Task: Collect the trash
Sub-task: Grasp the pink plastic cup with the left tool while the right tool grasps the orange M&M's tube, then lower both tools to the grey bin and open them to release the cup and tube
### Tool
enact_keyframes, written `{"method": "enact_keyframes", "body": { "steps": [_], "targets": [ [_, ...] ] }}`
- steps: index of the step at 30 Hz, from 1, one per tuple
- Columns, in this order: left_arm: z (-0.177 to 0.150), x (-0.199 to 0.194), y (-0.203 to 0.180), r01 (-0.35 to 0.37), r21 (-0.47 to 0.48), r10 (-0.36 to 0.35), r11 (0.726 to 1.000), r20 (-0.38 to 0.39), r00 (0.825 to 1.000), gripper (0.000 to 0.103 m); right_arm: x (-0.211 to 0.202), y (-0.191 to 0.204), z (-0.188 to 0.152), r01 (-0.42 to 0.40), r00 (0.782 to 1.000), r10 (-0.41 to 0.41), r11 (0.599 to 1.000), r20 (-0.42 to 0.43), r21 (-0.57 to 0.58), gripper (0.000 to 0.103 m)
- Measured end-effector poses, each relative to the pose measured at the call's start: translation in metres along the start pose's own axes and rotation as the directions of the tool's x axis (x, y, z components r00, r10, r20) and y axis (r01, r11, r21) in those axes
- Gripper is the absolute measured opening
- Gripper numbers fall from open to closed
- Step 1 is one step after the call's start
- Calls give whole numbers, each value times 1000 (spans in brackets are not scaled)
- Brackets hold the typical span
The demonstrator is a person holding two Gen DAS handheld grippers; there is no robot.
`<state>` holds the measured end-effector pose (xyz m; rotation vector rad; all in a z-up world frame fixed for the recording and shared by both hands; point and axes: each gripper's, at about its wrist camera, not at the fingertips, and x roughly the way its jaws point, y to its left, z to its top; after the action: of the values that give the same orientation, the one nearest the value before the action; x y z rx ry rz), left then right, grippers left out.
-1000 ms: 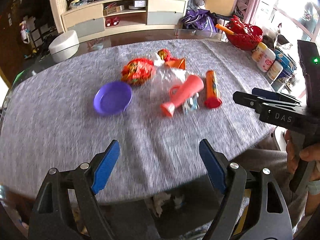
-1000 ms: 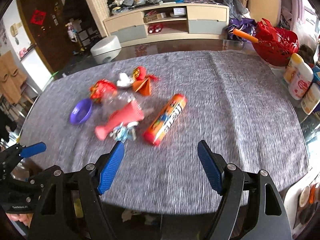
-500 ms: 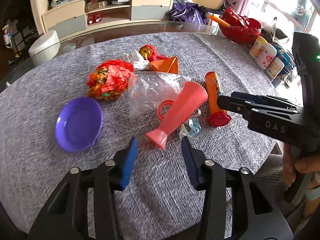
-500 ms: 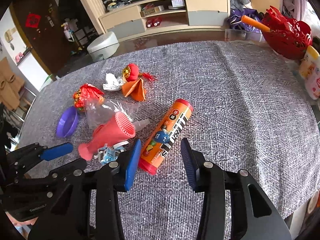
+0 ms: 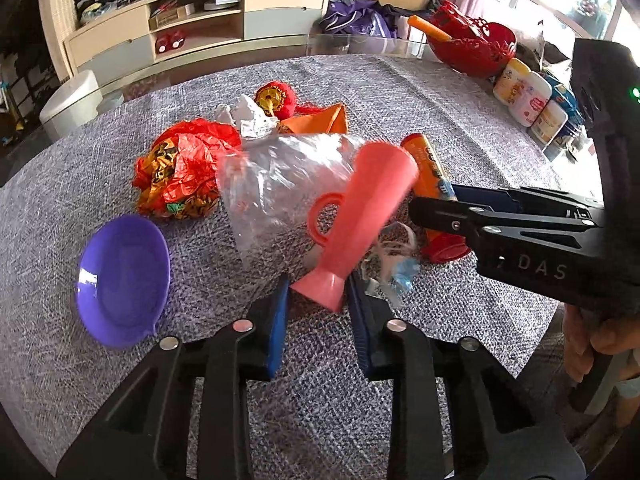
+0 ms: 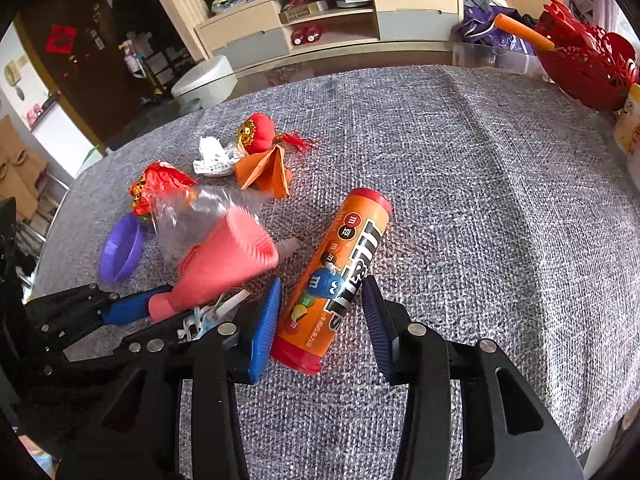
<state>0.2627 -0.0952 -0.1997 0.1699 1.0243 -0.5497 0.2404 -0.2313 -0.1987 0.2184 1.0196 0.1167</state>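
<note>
Left gripper (image 5: 318,294) was closed down onto the narrow base of a pink cup (image 5: 362,216), blue pads pressed against either side of its foot at lower centre of the left wrist view. The cup was tilted off the grey tablecloth (image 5: 400,92), wide mouth pointing toward upper right; its outline was blurred.

Right gripper (image 6: 320,308) had its jaws partly open, straddling the lower end of an orange M&M's tube (image 6: 340,276) lying on the cloth at centre of the right wrist view. The left pad looked to be touching the tube; a gap showed at the right pad, so no firm grip.

A clear plastic bag (image 5: 276,184) lay behind the cup. A crumpled red wrapper (image 5: 180,172) sat left of centre, a purple dish (image 5: 122,280) at lower left. A red basket (image 5: 472,46) stood at upper right.
</note>
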Motion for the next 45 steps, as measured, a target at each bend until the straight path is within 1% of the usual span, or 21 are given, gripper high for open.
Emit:
{"method": "enact_keyframes", "body": {
  "steps": [2,3,5,7,10,15,20,26,30,34,39,43,45],
  "targets": [
    [-1,0,-2,-6,15,6,1000,0,1000,24,0,2,-2,4,1000,-4,1000,3,-13,42],
    [-2,-1,-3,-10,20,10,1000,-1,1000,24,0,4,-2,-2,1000,2,1000,1,-17,39],
    [-5,-3,-3,-23,23,23,999,0,1000,24,-1,7,-3,-4,1000,4,1000,-2,-25,36],
    [-9,-6,-2,-32,19,32,999,1,999,24,-4,7,-6,-10,1000,10,1000,-1,-26,33],
    [-15,-17,3,-46,2,46,999,14,999,24,-10,5,-12,-17,1000,17,999,2,-29,31],
    [-19,-45,5,-67,-24,68,997,57,996,24,-37,4,-11,-19,998,20,999,63,-26,31],
    [-27,-78,-5,-80,-21,82,997,102,991,24,-73,11,-18,-15,993,20,999,119,-47,30],
    [-50,-122,-18,-96,-49,102,994,145,984,24,-110,28,-43,0,989,15,995,147,-104,30],
    [-76,-142,-30,-102,-72,111,992,141,984,24,-128,37,-61,-11,988,30,992,151,-124,30],
    [-105,-154,-38,-87,-96,99,992,134,986,24,-142,44,-89,-34,989,54,989,138,-142,30],
    [-138,-154,-49,-70,-121,83,990,106,991,24,-145,53,-124,-55,993,71,986,99,-157,30],
    [-163,-148,-55,-60,-137,71,989,76,995,24,-138,60,-155,-73,995,83,984,52,-161,30],
    [-175,-142,-56,-59,-150,68,987,58,996,24,-133,62,-164,-79,996,85,985,31,-156,30]
  ]
}}
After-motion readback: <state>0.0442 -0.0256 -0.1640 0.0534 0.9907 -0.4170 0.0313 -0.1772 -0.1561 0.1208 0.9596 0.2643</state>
